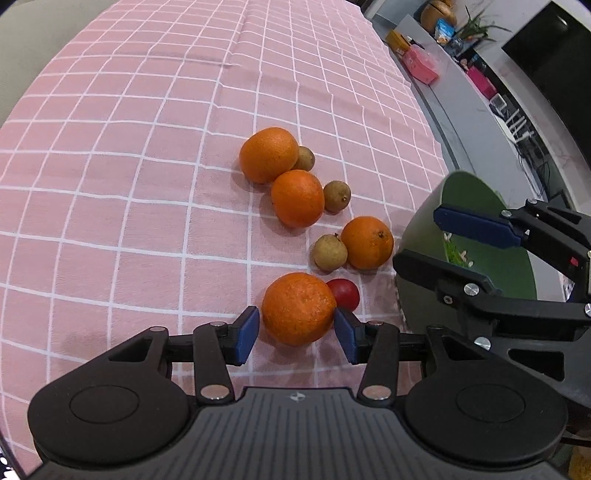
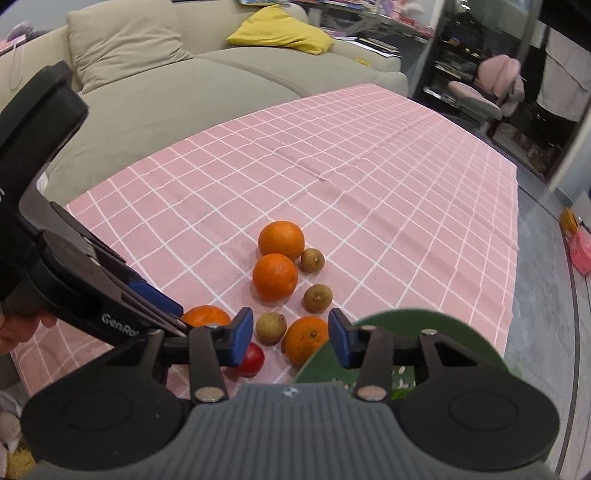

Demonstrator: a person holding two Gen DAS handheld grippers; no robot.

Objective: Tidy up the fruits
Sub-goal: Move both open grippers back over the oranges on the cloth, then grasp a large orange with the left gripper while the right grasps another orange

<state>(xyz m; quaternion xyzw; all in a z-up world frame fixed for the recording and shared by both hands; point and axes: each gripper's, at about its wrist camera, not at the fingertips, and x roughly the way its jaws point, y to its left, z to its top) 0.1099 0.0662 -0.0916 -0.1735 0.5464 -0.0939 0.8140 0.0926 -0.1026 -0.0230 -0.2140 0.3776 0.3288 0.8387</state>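
Several oranges, three small brown longans and one red fruit (image 1: 345, 293) lie in a loose row on the pink checked cloth (image 1: 129, 184). My left gripper (image 1: 297, 328) is low over the cloth and open. Its blue pads flank the nearest orange (image 1: 297, 308), close to both sides; that orange rests on the cloth. My right gripper (image 1: 417, 238) hovers over the green bowl (image 1: 417, 206) at the right with its jaws apart and nothing between them. In the right wrist view the right gripper (image 2: 291, 339) points past the bowl's rim (image 2: 424, 321) at an orange (image 2: 306, 338) and a longan (image 2: 271, 328). There the left gripper (image 2: 177, 312) comes in from the left.
A beige sofa (image 2: 166, 92) with a yellow cushion (image 2: 284, 31) stands behind the table. A grey counter (image 1: 454, 92) with boxes runs along the right side. A pink chair (image 2: 491, 88) stands at the back right. A hand (image 2: 14, 332) holds the left gripper.
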